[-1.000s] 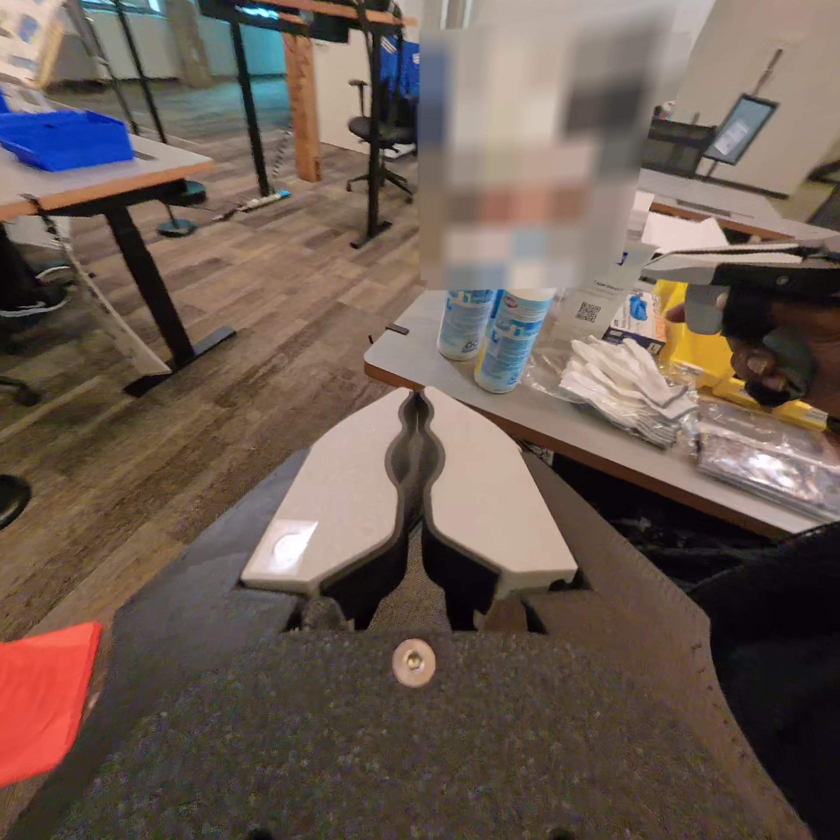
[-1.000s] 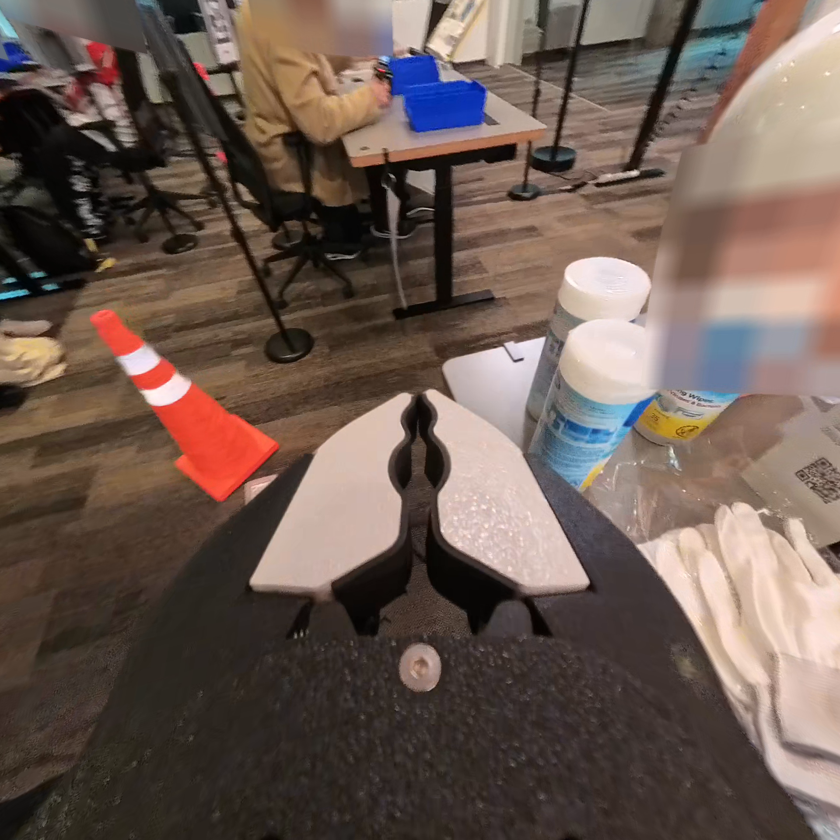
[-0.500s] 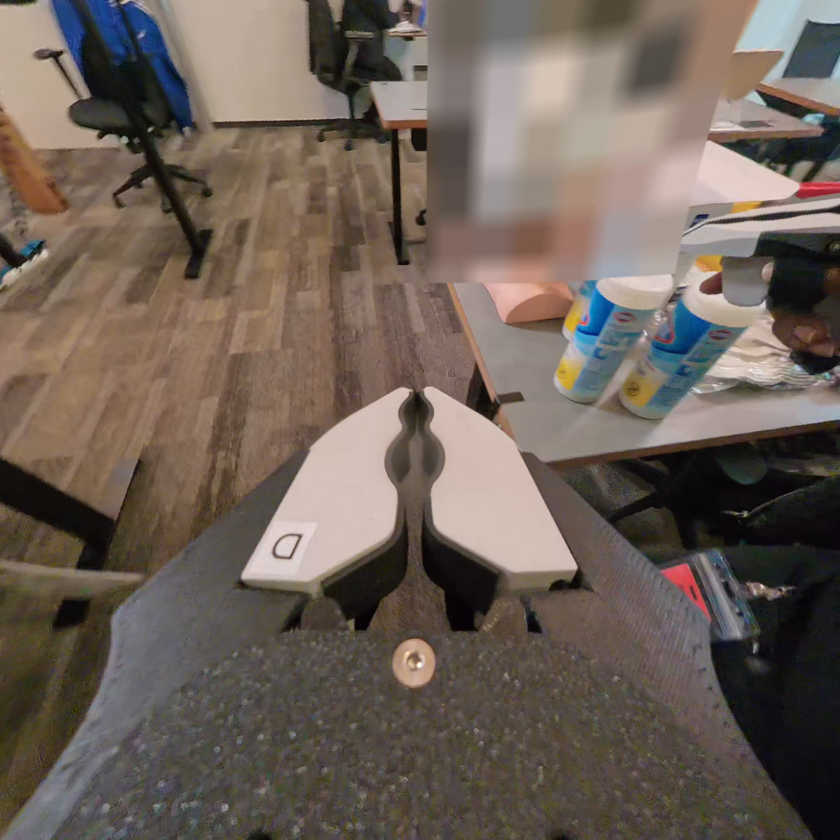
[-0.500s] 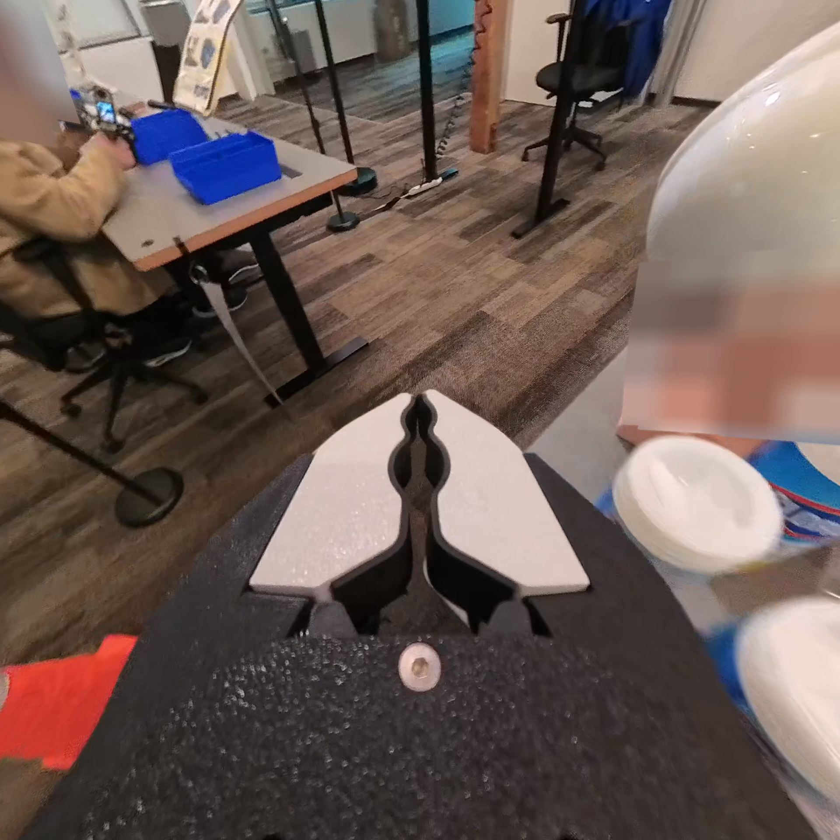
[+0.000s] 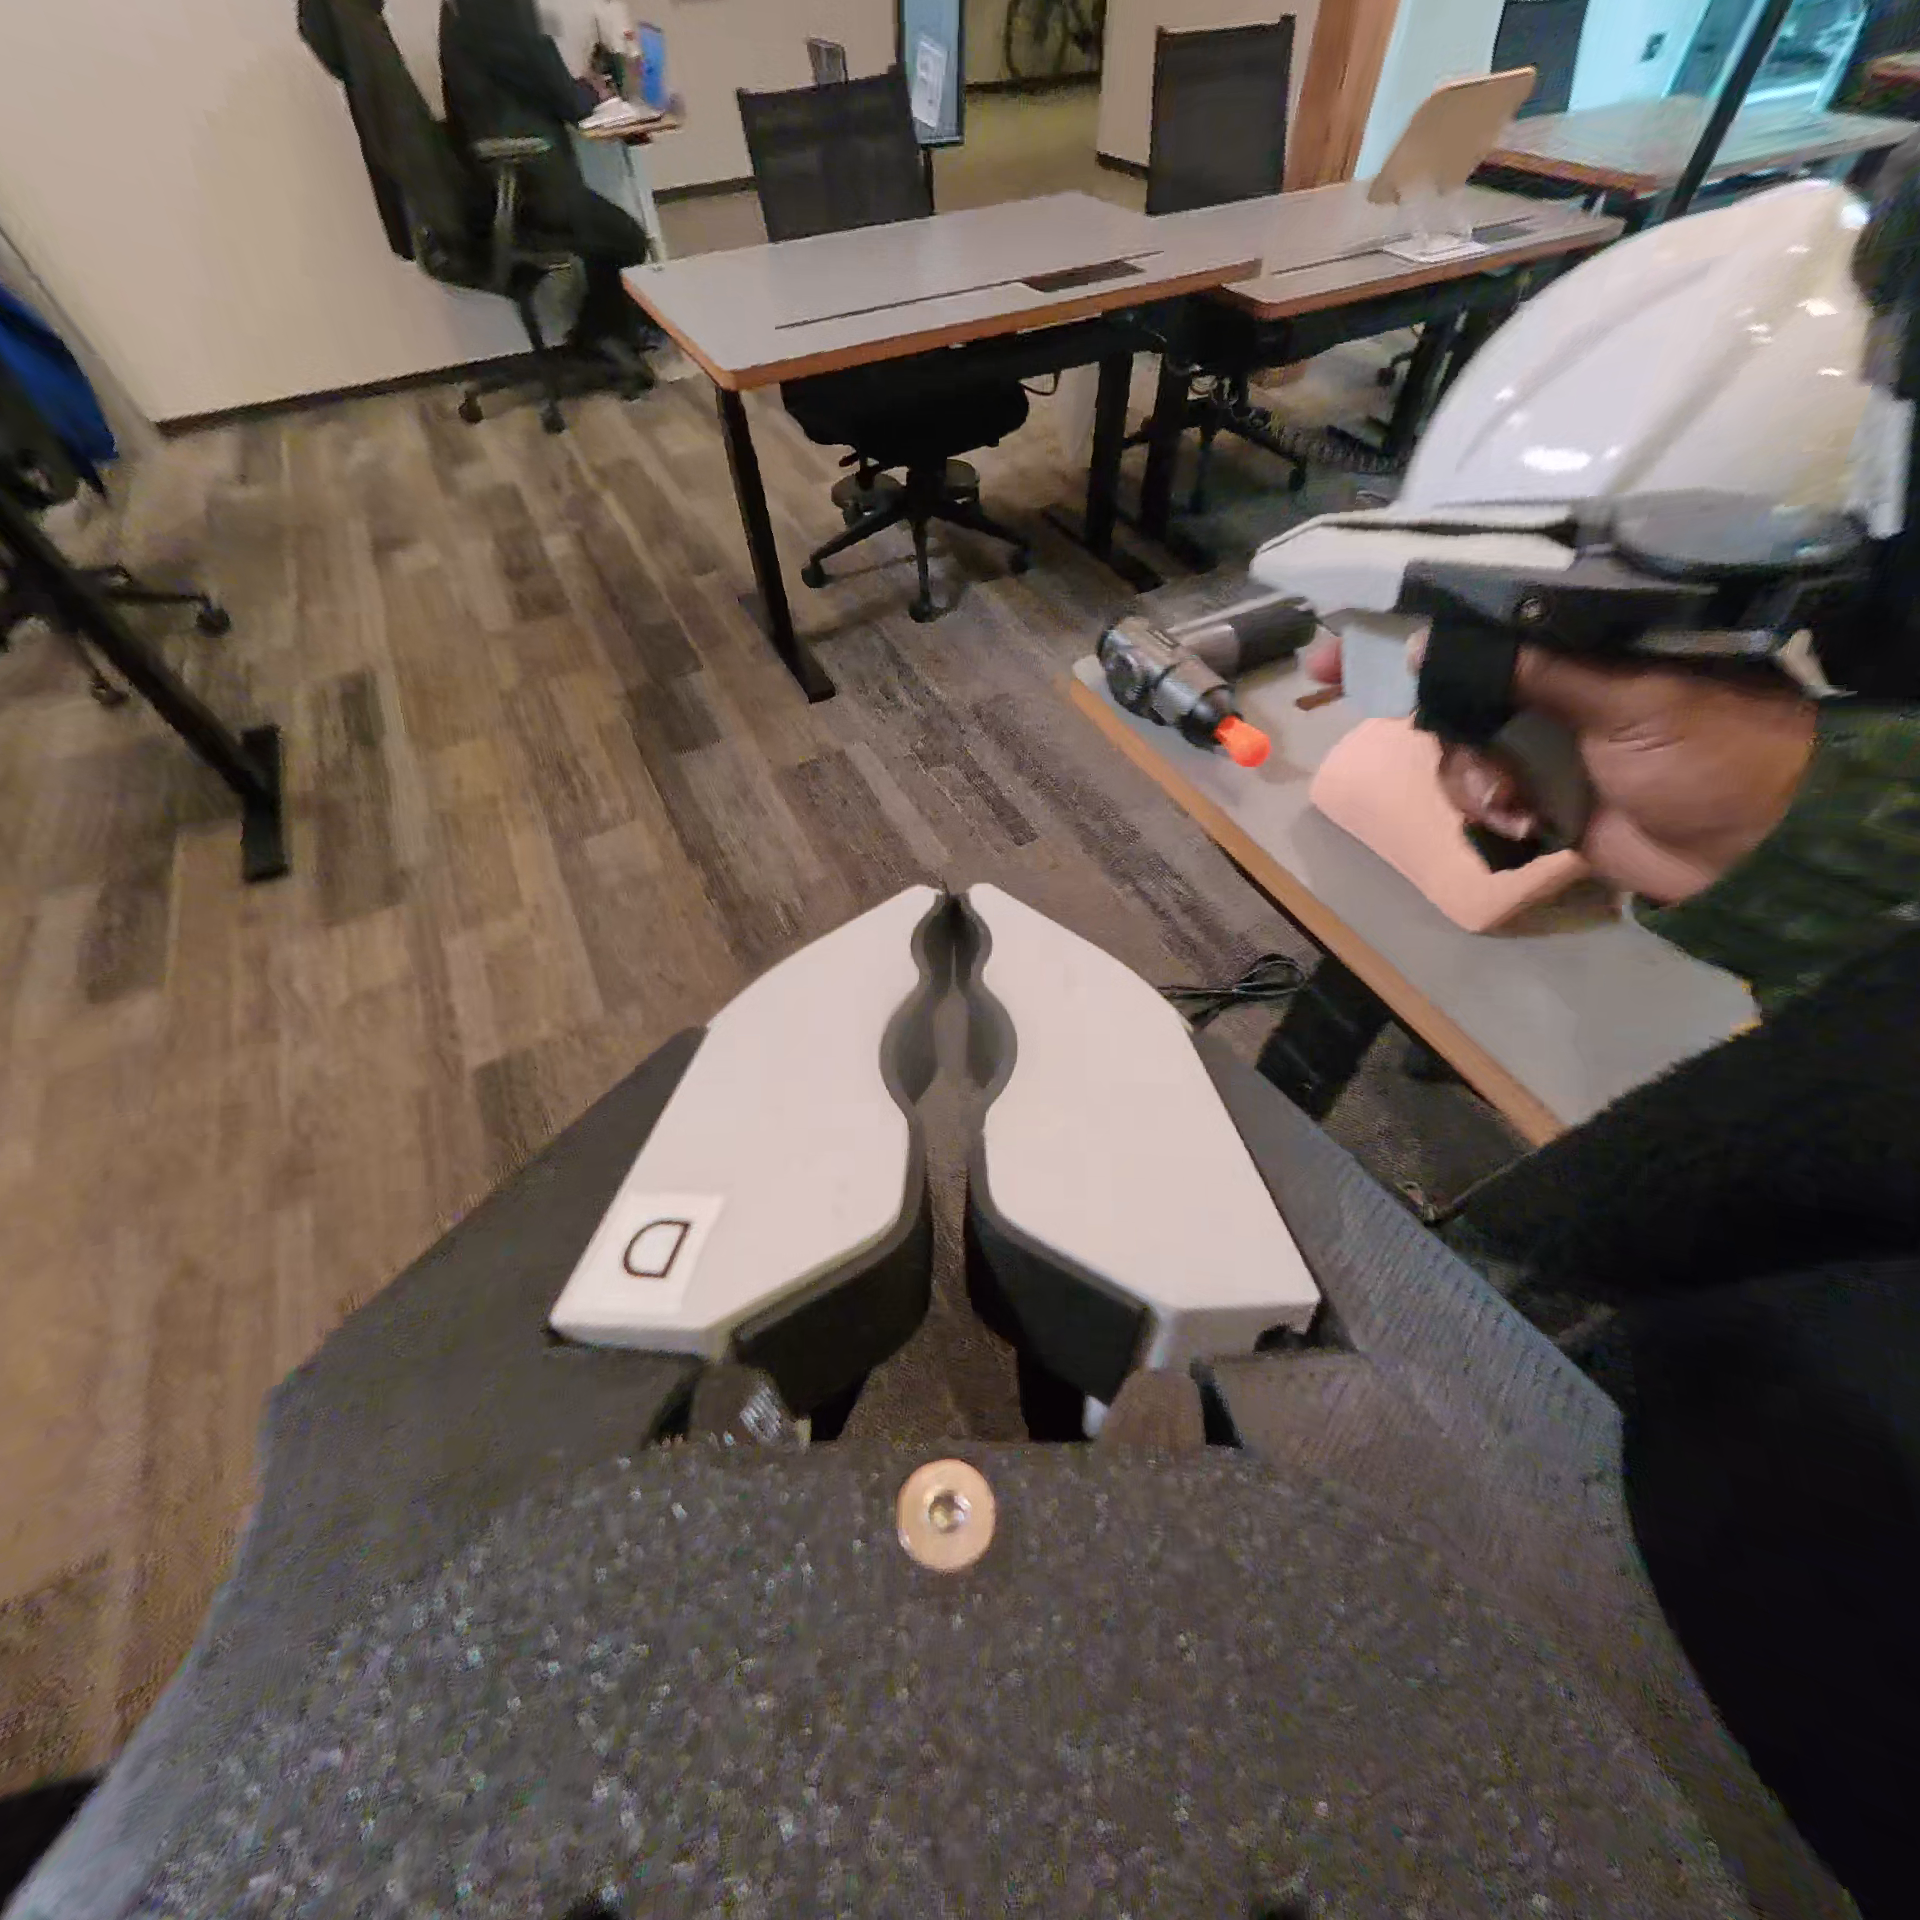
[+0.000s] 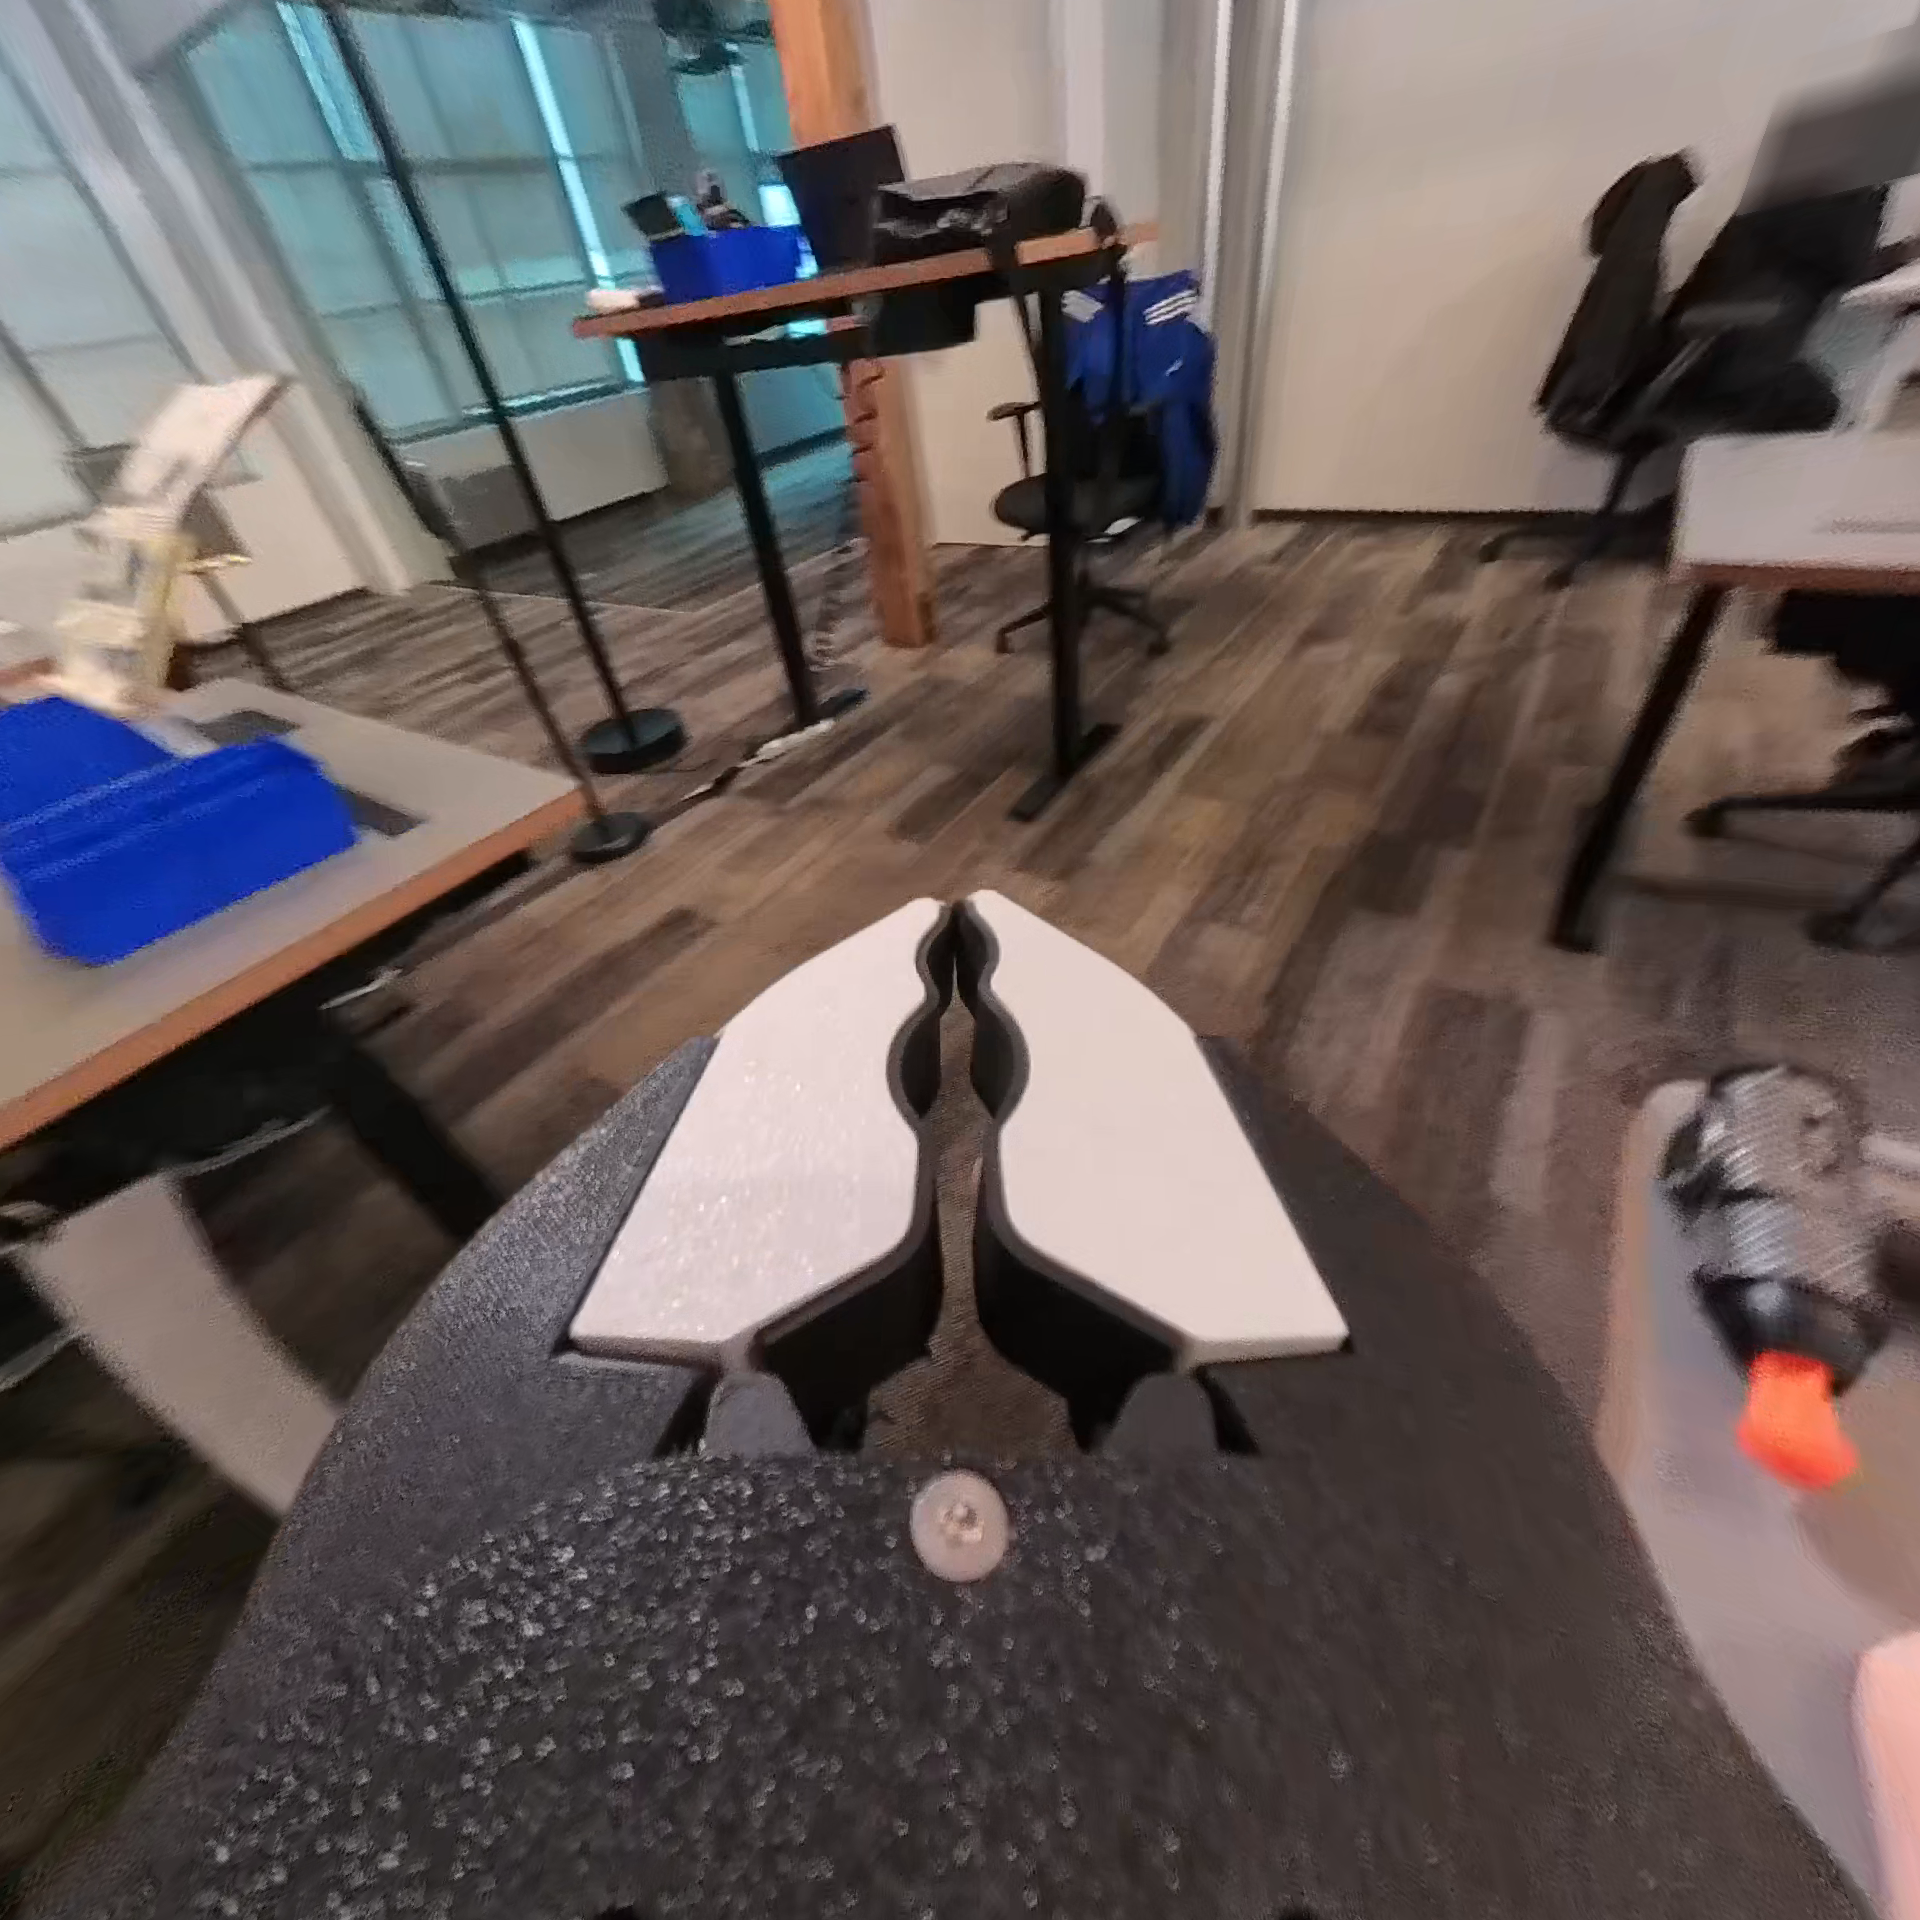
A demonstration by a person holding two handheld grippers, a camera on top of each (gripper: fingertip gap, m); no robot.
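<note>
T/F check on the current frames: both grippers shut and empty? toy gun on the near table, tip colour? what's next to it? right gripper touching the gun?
1. The left gripper is shut and holds nothing. True.
2. The right gripper is wide open. False: its fingers meet at the tips, with nothing between them.
3. A toy gun with an orange tip lies on the near table. True.
4. The gun's tip is green. False: it is orange.
5. A pink block sits on the same table, near the gun. True.
6. The right gripper touches the gun. False: in the left wrist view it hangs above the table, clear of it.
</note>
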